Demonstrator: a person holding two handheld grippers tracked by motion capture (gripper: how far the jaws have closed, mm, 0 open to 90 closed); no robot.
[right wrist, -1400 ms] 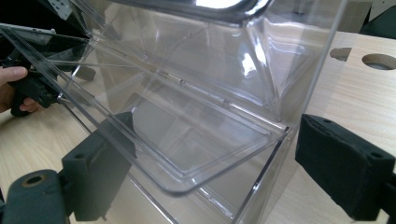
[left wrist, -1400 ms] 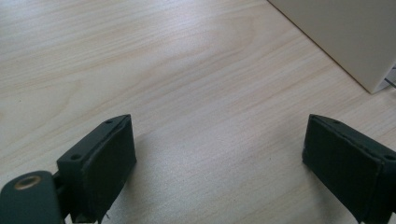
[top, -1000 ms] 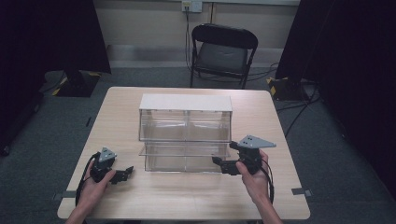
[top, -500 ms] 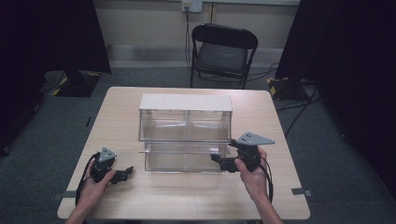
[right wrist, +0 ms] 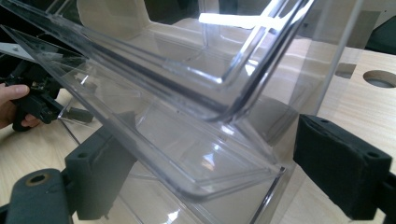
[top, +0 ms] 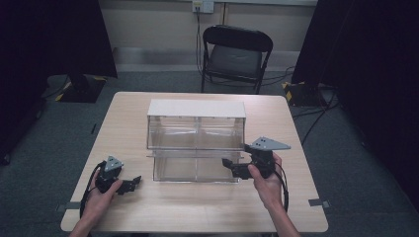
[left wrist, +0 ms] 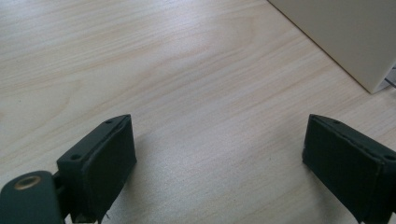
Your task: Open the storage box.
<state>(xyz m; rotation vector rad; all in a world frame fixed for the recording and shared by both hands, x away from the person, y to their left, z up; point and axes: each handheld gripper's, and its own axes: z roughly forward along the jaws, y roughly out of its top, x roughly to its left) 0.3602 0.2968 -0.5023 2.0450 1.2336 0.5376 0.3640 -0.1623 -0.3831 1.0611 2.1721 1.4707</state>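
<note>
Right tongs (top: pixel 232 167) spread wide astride front corner of clear plastic bin (top: pixel 196 140) at table (top: pixel 197 207) centre. Left tongs (left wrist: pixel 219 158) wide, idle over bare wood. Judged light, rigid, slippery, crack-prone; best gripped at lower drawer lip (right wrist: pixel 224 179).

This looks like a lab or recording studio set up for filming handwork, not a home. A single light wooden worktop (top: pixel 276 207) stands alone on grey carpet (top: pixel 360 163), with black curtains (top: pixel 54 39) hanging at both sides and a bare pale wall behind. A black folding chair (top: pixel 236 54) sits unused at the far edge, under a wall socket (top: pixel 202 6) with a cable running down. Yellow-and-black hazard tape (top: pixel 287 90) marks a stand base on the floor, loose cables trail nearby, and small tape strips (top: pixel 316 202) mark the carpet beside the worktop.
</note>
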